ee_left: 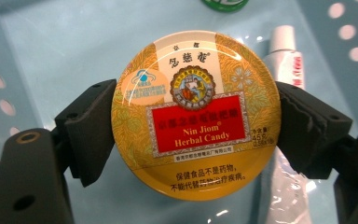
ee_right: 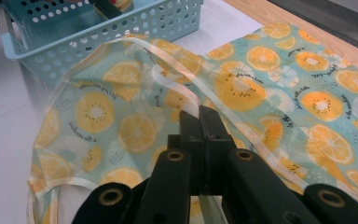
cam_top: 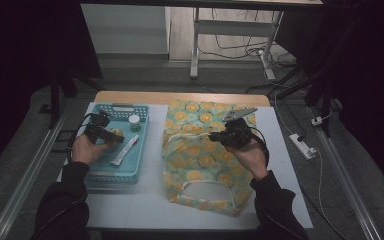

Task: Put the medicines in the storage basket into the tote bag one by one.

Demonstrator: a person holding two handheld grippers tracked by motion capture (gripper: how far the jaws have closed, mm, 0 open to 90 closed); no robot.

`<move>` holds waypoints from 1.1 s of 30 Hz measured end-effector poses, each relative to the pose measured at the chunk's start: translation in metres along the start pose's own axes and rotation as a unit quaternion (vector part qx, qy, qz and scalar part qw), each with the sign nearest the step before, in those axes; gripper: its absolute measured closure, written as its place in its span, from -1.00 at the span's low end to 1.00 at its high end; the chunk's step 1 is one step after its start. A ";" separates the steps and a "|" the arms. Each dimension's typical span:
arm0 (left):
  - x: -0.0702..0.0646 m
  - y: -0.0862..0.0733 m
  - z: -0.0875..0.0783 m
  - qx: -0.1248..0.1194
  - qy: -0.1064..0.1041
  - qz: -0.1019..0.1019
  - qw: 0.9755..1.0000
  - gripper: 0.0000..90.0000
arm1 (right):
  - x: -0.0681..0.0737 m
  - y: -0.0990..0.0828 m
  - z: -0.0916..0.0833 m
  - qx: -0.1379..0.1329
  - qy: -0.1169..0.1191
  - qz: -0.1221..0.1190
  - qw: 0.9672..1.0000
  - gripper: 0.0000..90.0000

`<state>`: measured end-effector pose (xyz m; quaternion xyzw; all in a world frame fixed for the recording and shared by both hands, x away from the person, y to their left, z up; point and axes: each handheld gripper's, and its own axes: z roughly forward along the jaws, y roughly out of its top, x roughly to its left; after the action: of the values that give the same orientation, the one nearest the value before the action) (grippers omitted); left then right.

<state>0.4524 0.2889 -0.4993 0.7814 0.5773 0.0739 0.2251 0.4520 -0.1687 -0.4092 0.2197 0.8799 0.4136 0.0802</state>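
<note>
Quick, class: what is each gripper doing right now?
Left gripper: shut on the candy tin.
Right gripper: shut on the bag rim.

My claw [ee_right: 200, 114] is pinched tight on the white edge of the orange-slice bag [ee_right: 261, 84]. The blue basket [ee_right: 121, 28] sits behind on the table [ee_right: 4, 116].

On the table [cam_top: 145, 205], the basket [cam_top: 130, 172] sits to my left and the tote bag [cam_top: 205, 160] lies flat just to its right. Inside the basket, my left gripper [ee_left: 196, 121] has the herbal candy tin [ee_left: 196, 114] between its pads, with the tube [cam_top: 125, 150] just right of the tin and the small jar [cam_top: 135, 121] behind the tube, toward the far wall. My right gripper [ee_right: 200, 116] rests over the bag, its jaws together on the bag's edge strip [ee_right: 168, 74], with the basket beyond it.
</note>
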 end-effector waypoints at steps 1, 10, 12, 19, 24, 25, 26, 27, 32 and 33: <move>-0.001 0.000 -0.002 -0.002 -0.002 0.002 1.000 -0.55 | 0.000 0.000 0.000 0.000 0.000 0.000 1.000 0.99; -0.011 -0.001 -0.017 -0.021 -0.017 0.024 0.999 -0.55 | -0.001 0.000 -0.002 -0.003 -0.001 -0.001 1.000 0.99; -0.013 -0.002 -0.020 -0.023 -0.019 0.028 0.999 -0.55 | -0.001 0.000 -0.003 -0.004 -0.002 0.000 1.000 0.99; -0.018 -0.008 -0.030 -0.039 -0.034 0.039 0.998 -0.55 | -0.001 0.000 -0.003 -0.005 0.000 0.000 1.000 0.99; -0.024 -0.012 -0.037 -0.046 -0.036 0.053 0.997 -0.55 | -0.001 0.000 -0.003 -0.006 -0.001 0.000 1.000 0.99; -0.025 -0.012 -0.039 -0.049 -0.037 0.055 0.997 -0.55 | -0.001 0.000 -0.004 -0.007 -0.001 0.000 1.000 0.99; -0.027 -0.013 -0.040 -0.052 -0.039 0.055 0.996 -0.55 | -0.001 0.000 -0.004 -0.007 -0.001 0.000 1.000 0.99; -0.028 -0.013 -0.042 -0.053 -0.040 0.060 0.996 -0.55 | -0.001 0.000 -0.004 -0.007 -0.001 0.000 1.000 0.99; -0.037 -0.015 -0.049 -0.064 -0.046 0.069 0.994 -0.55 | -0.001 0.000 -0.004 -0.008 -0.002 0.000 1.000 0.99; -0.039 -0.015 -0.051 -0.066 -0.047 0.072 0.994 -0.55 | -0.001 0.000 -0.004 -0.008 -0.002 0.000 1.000 0.99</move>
<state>0.4075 0.2693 -0.4554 0.8071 0.5021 0.0904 0.2971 0.4517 -0.1716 -0.4069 0.2196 0.8764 0.4203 0.0836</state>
